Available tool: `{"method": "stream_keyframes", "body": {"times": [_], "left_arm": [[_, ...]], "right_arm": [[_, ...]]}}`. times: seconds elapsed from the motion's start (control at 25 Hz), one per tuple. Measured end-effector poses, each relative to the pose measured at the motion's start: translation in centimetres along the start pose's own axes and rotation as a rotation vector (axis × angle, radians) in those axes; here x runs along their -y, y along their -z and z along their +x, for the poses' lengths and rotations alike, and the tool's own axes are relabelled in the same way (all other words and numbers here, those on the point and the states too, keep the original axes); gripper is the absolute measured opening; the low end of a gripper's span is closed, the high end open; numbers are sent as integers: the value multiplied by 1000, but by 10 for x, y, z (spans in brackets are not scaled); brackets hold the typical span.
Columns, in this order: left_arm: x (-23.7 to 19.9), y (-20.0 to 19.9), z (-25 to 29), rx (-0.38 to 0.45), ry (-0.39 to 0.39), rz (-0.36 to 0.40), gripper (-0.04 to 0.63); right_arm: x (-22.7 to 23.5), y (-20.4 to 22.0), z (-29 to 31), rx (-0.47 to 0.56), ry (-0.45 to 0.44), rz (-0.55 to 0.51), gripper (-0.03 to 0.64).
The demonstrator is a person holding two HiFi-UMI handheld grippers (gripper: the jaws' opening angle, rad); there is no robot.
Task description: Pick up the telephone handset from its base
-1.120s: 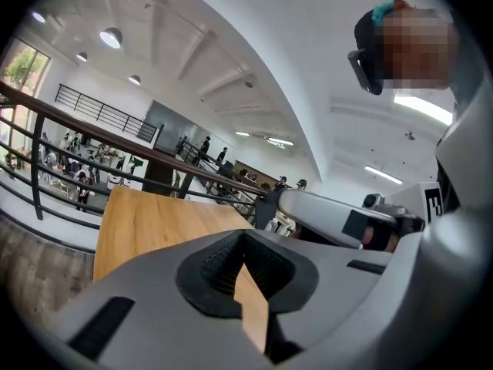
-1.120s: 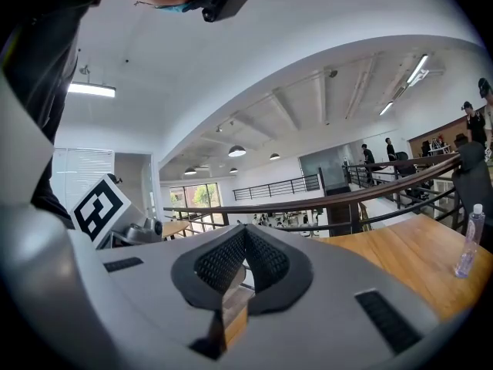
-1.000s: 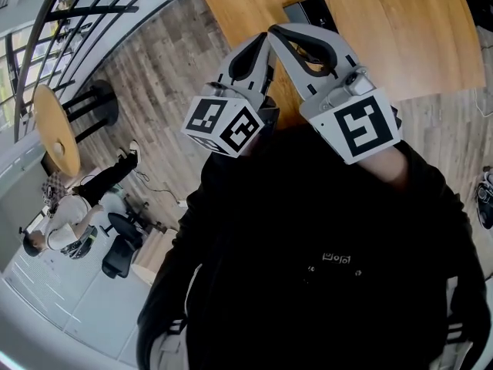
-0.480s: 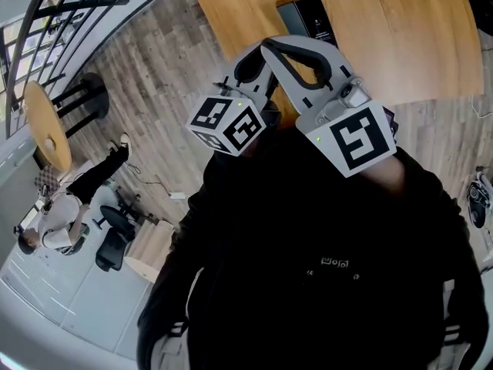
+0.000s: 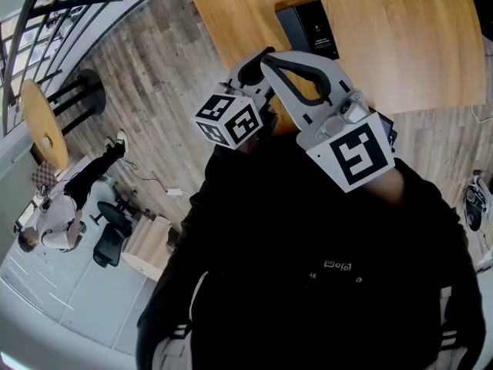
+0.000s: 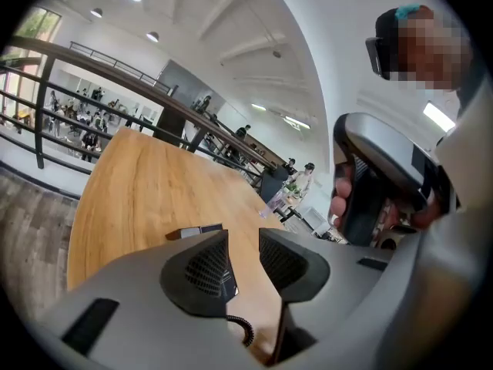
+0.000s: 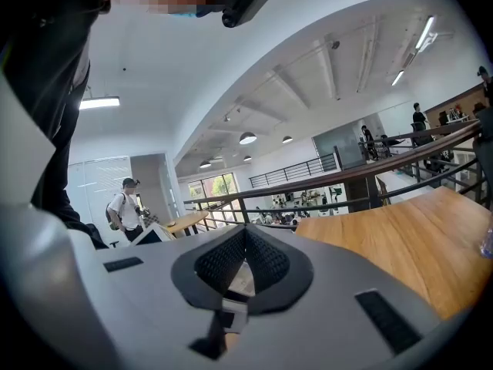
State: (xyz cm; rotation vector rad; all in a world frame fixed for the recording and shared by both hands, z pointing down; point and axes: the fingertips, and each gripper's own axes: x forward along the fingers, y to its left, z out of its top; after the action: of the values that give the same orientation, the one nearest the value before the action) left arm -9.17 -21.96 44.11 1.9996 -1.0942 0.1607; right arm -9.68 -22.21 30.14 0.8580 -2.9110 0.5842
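Both tongs have dropped toward the bench, left tongs just opening on nothing, right tongs together and empty; the telephone lies at twelve o'clock beyond, where a skewed reach could shove it.

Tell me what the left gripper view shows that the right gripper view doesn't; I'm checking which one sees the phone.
Left gripper view only: the telephone and its coiled cord, seen past the left gripper, whose jaws have just been opening with nothing between them. Right gripper view only: a standing person with a backpack, beyond the right gripper, jaws closed. Both: the wooden table and a dark railing.
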Motion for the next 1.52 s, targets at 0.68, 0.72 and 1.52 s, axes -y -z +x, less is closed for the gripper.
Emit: {"method": "stream_keyframes", "body": {"times": [0.68, 0.72, 1.52], "left_arm": [[-44, 47, 45, -116, -44, -61, 154], [-47, 50, 47, -126, -42, -63, 156], [-83, 86, 75, -202, 28, -215, 181]], "right_arm": [[-1, 25, 8, -52, -56, 47, 18], [-1, 26, 8, -54, -57, 50, 18], [-13, 52, 10, -80, -161, 109, 18]]}}
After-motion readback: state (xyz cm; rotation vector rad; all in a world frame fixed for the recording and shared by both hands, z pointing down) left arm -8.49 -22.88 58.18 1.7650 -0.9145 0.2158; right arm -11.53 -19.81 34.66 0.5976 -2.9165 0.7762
